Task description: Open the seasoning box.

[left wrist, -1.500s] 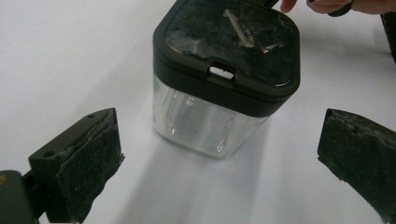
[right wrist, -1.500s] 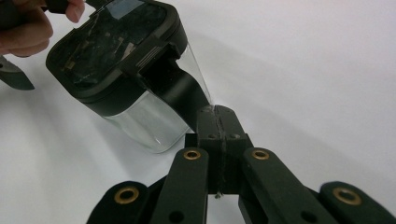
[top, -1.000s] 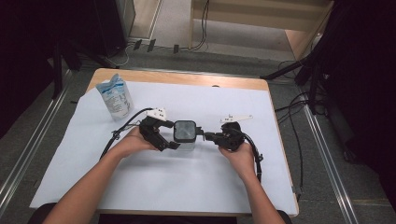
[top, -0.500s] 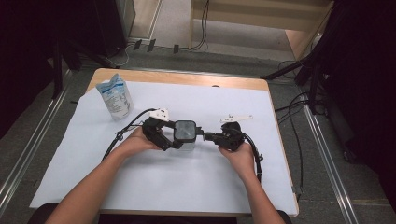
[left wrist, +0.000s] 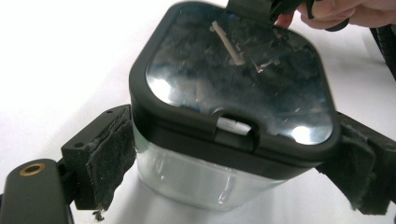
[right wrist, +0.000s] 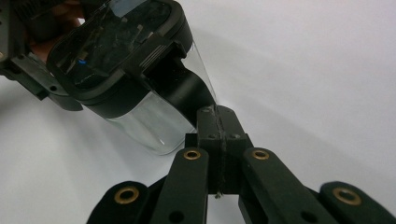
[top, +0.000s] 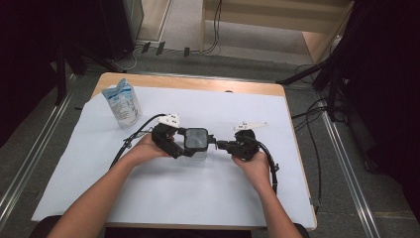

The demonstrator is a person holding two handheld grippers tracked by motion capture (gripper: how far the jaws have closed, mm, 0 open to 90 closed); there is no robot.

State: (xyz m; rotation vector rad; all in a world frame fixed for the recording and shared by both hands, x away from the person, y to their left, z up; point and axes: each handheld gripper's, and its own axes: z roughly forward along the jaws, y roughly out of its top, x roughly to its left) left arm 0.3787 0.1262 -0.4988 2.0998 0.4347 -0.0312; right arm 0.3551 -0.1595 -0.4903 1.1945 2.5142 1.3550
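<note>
A clear container (top: 195, 140) with a black lid sits on the white sheet at the table's middle. My left gripper (top: 192, 148) comes in from the left and is shut on it. In the left gripper view its worn pads (left wrist: 112, 154) press both sides of the clear body, under the glossy lid (left wrist: 233, 79). My right gripper (top: 218, 145) points at the container from the right, jaws shut together. In the right gripper view its tips (right wrist: 215, 116) touch the black latch (right wrist: 184, 91) that hangs from the lid (right wrist: 116, 42). Whether they pinch the latch's edge I cannot tell.
A white and blue pouch (top: 122, 103) stands upright at the table's back left. The white sheet (top: 247, 198) covers most of the wooden table (top: 198, 82). Black cables trail from both grippers across the sheet, and more cables lie on the floor to the right.
</note>
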